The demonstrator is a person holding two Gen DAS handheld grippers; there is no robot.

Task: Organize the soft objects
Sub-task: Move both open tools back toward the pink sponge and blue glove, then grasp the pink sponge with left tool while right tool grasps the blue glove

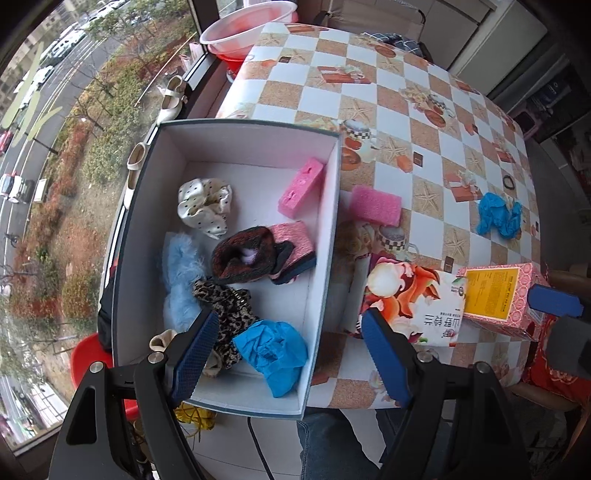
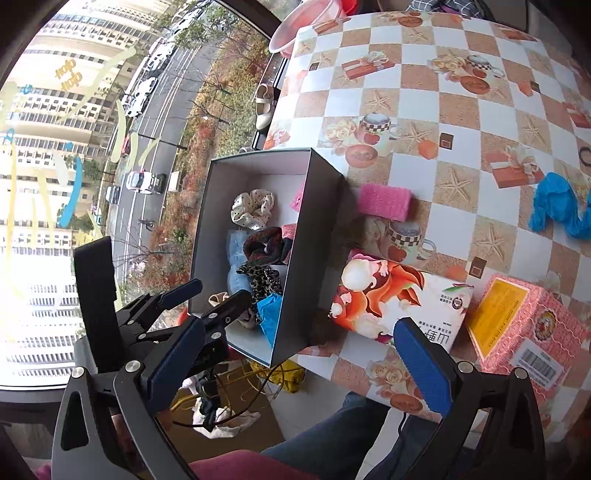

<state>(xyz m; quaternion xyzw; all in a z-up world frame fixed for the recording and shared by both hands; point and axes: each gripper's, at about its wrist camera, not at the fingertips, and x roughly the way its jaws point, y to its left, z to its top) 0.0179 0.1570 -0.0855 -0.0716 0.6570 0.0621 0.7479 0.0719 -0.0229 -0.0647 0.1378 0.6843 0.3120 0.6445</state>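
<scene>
Pink rectangular foam sponge (image 2: 384, 201): on the tablecloth beside the box, long axis crosswise; right gripper (image 2: 299, 363) nearer, jaws wide, empty.

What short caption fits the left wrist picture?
Open left gripper over a box of soft things; pink sponge and blue glove wait on the checkered table.

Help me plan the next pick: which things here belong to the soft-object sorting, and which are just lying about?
Job: grey box with soft items inside; pink sponge and blue crumpled glove lying out on the table.

Lying about: floral carton, pink patterned carton, pink basin, white shoes.
</scene>
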